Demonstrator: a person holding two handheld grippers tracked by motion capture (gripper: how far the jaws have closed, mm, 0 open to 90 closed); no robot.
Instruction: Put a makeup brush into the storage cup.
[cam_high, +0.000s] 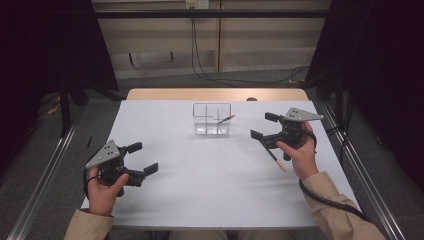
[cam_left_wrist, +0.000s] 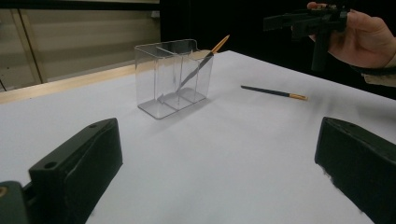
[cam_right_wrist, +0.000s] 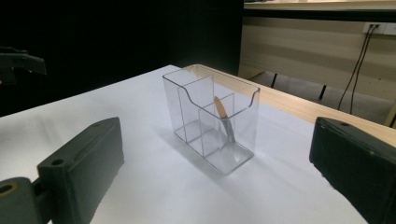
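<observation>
Both grippers' fingers spread above white table (cam_high: 200, 190); dark curtains flank beige wall (cam_high: 260, 45).

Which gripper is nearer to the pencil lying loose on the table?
Right. The right gripper hovers open directly above the pencil on the table, which lies just under that hand. The left gripper is open too, far across the white table on the pencil's other side.

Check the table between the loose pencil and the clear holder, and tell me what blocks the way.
Nothing visible does. The loose pencil lies flat on the white table under the right claw, which is open and empty. Bare tabletop separates it from the clear holder, where another pencil already leans.
</observation>
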